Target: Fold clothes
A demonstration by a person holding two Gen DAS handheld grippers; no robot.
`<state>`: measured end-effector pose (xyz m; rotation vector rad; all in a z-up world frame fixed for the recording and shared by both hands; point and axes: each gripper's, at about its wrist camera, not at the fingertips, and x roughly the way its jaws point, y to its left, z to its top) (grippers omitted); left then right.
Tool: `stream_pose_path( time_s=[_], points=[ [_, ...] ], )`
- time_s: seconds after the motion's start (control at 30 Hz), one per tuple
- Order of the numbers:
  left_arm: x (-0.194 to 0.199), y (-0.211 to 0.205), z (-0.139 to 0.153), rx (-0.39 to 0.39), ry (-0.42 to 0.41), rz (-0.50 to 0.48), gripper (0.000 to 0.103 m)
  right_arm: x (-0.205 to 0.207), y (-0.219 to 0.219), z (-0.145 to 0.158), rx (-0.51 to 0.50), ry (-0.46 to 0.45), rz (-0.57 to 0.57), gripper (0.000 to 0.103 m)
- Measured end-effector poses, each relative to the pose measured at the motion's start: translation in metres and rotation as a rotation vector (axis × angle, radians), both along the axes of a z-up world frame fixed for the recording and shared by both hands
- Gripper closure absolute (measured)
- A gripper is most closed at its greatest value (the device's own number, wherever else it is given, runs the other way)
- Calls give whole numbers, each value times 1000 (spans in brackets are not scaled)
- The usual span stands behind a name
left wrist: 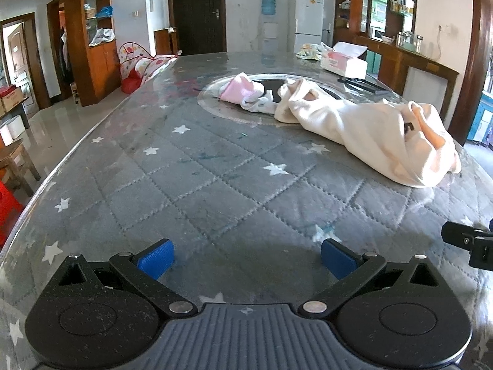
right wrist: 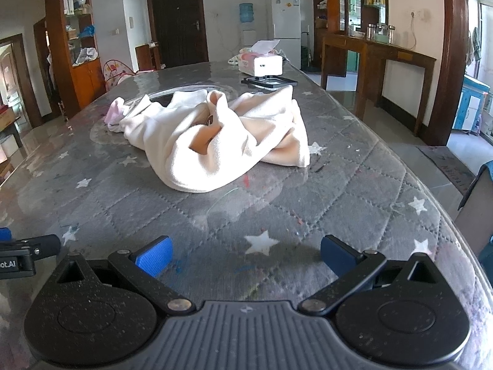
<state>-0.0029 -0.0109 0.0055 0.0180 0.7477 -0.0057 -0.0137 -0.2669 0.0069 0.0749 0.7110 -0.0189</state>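
A crumpled cream garment [left wrist: 369,132] lies in a heap on the grey star-quilted table [left wrist: 200,185], ahead and to the right in the left wrist view, and straight ahead in the right wrist view [right wrist: 215,138]. A smaller pink and white garment [left wrist: 246,92] lies bunched behind it; in the right wrist view it [right wrist: 114,114] peeks out at the left of the cream heap. My left gripper [left wrist: 246,259] is open and empty, low over the table, well short of the clothes. My right gripper [right wrist: 246,257] is open and empty, also short of the heap.
A tissue box [left wrist: 343,61] and a flat black object [right wrist: 269,81] sit at the table's far end. A round inset [left wrist: 215,92] marks the table's middle. The right gripper's edge [left wrist: 468,243] shows beside my left. A wooden side table [right wrist: 385,58] stands right.
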Motion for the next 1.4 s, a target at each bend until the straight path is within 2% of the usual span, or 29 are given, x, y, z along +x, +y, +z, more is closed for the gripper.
stream_pose_path(
  time_s=[0.3,0.47,1.4],
  points=[
    [-6,-11,5,-14,58,-37,0,-10,0,4,1,28,4,0],
    [-13,-20,11,-10,64,-46,0,-19,-3,8,-31,30,-10,0],
    [-53,-47,56,-30,-14,-139,0,-54,-7,39,-1,-7,-39,0]
  ],
)
